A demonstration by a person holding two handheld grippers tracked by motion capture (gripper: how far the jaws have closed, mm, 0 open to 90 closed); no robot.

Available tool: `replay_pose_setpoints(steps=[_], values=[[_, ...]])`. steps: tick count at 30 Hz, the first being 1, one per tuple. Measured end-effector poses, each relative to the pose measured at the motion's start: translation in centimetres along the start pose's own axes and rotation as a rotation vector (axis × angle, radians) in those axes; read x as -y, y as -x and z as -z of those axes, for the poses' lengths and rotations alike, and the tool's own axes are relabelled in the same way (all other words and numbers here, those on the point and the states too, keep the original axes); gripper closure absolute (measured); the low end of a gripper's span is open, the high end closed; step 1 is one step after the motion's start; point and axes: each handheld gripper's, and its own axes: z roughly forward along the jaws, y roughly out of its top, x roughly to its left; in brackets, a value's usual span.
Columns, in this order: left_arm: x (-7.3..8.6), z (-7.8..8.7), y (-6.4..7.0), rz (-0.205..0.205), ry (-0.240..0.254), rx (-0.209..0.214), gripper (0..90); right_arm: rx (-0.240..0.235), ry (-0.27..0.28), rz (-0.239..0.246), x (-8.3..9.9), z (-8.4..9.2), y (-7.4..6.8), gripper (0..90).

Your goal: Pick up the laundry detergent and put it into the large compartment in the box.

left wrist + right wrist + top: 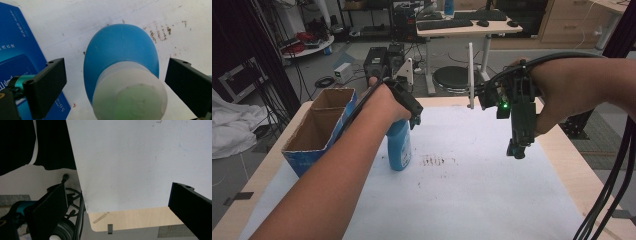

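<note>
Behind the forearm, blue bottle stands partly hidden.

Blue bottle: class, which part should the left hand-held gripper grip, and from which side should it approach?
Grip the white cap, or the neck below it, from above. The bottle stands upright, its cap already between the open jaws of the left hand-held gripper, and narrower than the body.

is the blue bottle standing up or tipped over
Upright: the bottle stands on the table sheet, white cap up between the open left gripper fingers.
</note>
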Motion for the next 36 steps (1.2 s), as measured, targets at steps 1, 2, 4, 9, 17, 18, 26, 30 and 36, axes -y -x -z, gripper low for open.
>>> replay_pose_setpoints(steps=[1,2,4,9,17,18,26,30,36], values=[[0.0,0.0,0.0,-0.002,-0.001,-0.002,3.7,-0.001,0.005,-0.008,0.0,-0.1,-0.1,1.2],[0.0,-0.1,0.0,-0.001,-0.003,-0.005,3.7,-0.001,0.007,-0.002,0.0,-0.1,0.0,1.2],[0.0,-0.1,0.1,0.000,-0.003,-0.016,3.7,-0.002,0.008,-0.007,0.1,-0.1,0.0,1.2],[0.0,-0.4,0.0,0.003,-0.014,-0.014,3.7,0.002,0.010,-0.003,0.3,-0.1,0.0,1.2],[-0.1,-0.9,0.0,-0.002,-0.031,-0.017,3.7,-0.002,0.012,-0.013,0.5,-0.3,0.0,1.2],[-0.1,-0.9,0.0,-0.002,-0.030,-0.020,3.7,-0.002,0.009,-0.016,0.5,-0.3,0.0,1.2],[-0.1,-1.2,-0.1,0.001,-0.049,-0.013,3.7,-0.003,0.016,-0.015,0.6,-0.5,0.1,1.2],[-0.2,-1.2,-0.3,0.003,-0.046,-0.014,3.8,-0.008,0.017,-0.020,0.5,-0.6,0.0,1.2],[-0.2,-1.2,-0.4,0.003,-0.037,-0.018,8.0,-0.008,0.019,-0.017,0.5,-0.7,0.2,1.2]])
